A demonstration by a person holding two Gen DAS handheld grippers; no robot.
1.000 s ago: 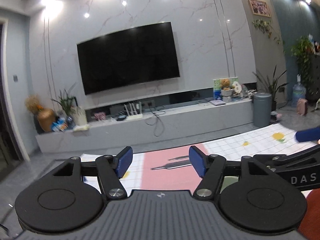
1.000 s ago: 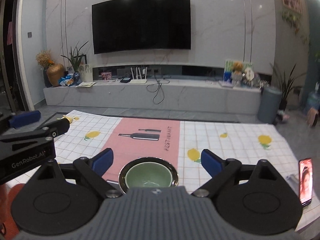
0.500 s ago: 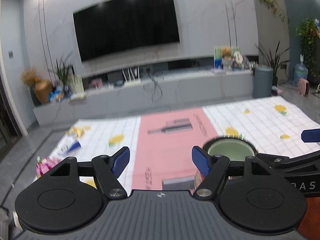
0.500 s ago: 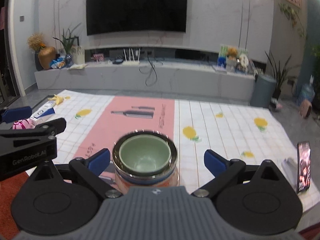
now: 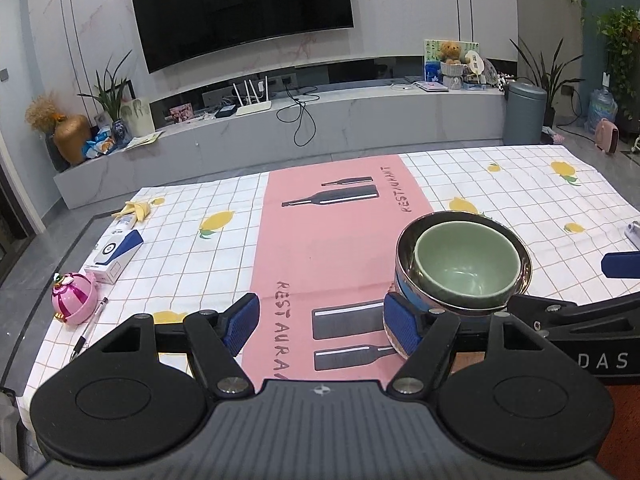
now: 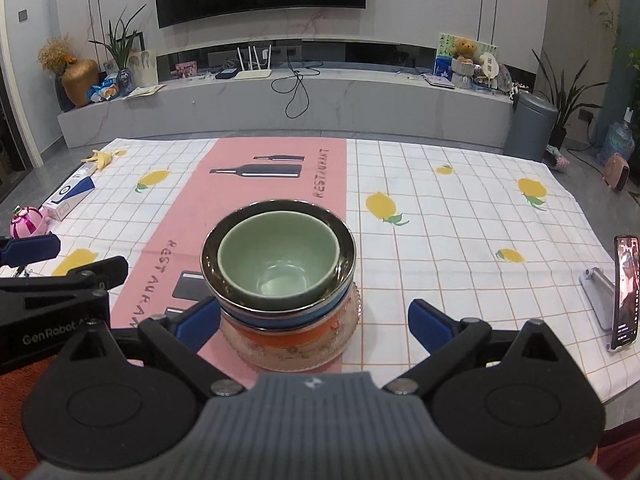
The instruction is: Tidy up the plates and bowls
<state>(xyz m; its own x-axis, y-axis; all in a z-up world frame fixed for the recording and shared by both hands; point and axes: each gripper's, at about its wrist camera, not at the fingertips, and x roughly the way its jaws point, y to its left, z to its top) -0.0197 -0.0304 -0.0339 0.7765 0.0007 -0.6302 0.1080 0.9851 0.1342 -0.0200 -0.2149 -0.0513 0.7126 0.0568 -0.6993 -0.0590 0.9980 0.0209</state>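
Tilted down further than half a second ago on both wrists; stack of bowls point(image 6: 280, 280) now larger and nearer, tablecloth point(image 6: 460, 220) filling more of each view, TV wall pushed up. Stack itself unmoved on the cloth.

Right gripper point(image 6: 314, 322): jaws released, spread wide, nothing held. Stack centred between the fingers, reaching slightly beyond the tips; left pad close against its lower side, contact not resolvable; right pad well apart.

Left gripper point(image 5: 320, 324): jaws released, nothing held. Stack outside the gap, beyond and to the right of the right finger, partly hidden behind that pad.

Stack order, bottom up: ribbed glass dish point(image 6: 288, 344), orange bowl point(image 6: 280, 334), blue bowl point(image 6: 280, 316), metal bowl point(image 6: 276, 216), green bowl point(image 6: 276, 264) nested on top. Sits near the cloth's near edge, on the pink strip's right border.

Farther off: phone point(image 6: 626, 292) propped upright at right edge; pink toy point(image 5: 74, 298), pen point(image 5: 86, 332), white-and-blue box point(image 5: 114, 256) along left edge; banana peel point(image 5: 134, 209) near far left corner.
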